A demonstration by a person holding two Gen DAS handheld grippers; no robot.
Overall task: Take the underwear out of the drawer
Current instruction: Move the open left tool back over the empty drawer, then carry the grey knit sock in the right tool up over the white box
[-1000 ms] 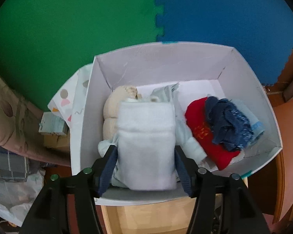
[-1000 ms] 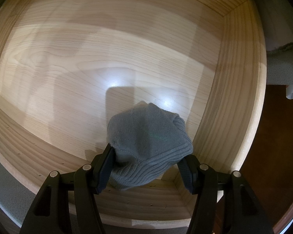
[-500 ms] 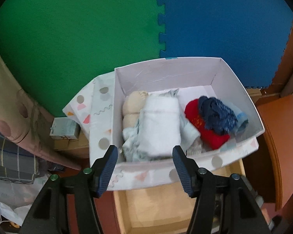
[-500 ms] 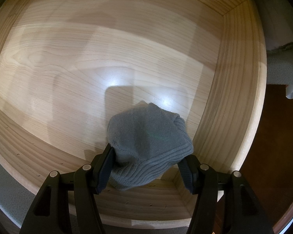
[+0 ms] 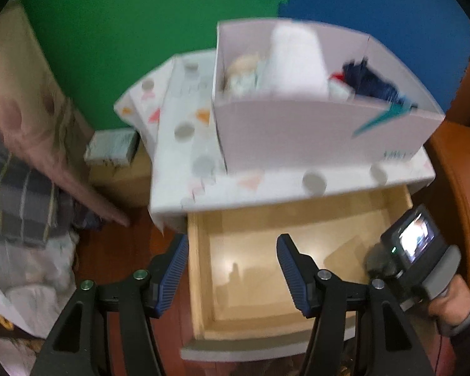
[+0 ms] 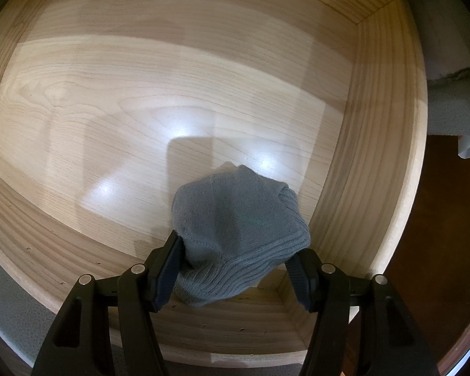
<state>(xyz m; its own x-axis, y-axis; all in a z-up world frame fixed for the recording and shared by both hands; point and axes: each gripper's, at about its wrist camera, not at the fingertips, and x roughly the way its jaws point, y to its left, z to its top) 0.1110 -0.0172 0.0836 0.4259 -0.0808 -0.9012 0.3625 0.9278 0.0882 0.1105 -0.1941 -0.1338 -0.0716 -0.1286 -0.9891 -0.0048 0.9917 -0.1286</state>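
Note:
My left gripper (image 5: pixel 232 241) hangs open and empty over the left wall of the pale wooden drawer (image 5: pixel 200 282). Beyond it stands a white box (image 5: pixel 297 131) with a folded white piece (image 5: pixel 297 59), a beige piece and red and dark blue clothes (image 5: pixel 369 78) inside. My right gripper (image 6: pixel 235 250) points down into the drawer's near right corner (image 6: pixel 376 125) and is shut on a grey knitted piece of underwear (image 6: pixel 235 219), whose bulk bulges out ahead of the pads. In the left wrist view, the right unit's camera (image 5: pixel 413 247) and a hand (image 5: pixel 454 300) show at the drawer's right edge.
The box rests on a white lid with dots and triangles (image 5: pixel 185 144). Green (image 5: pixel 141 31) and blue (image 5: pixel 391 9) foam mats lie behind it. A small carton (image 5: pixel 112 147), plaid fabric (image 5: pixel 15 194) and white bags (image 5: pixel 31 282) crowd the left. Reddish-brown wood (image 5: pixel 448 172) borders the right.
My left gripper let go of the folded white piece in the box and drew back toward the drawer. The right gripper and its grey piece have not moved.

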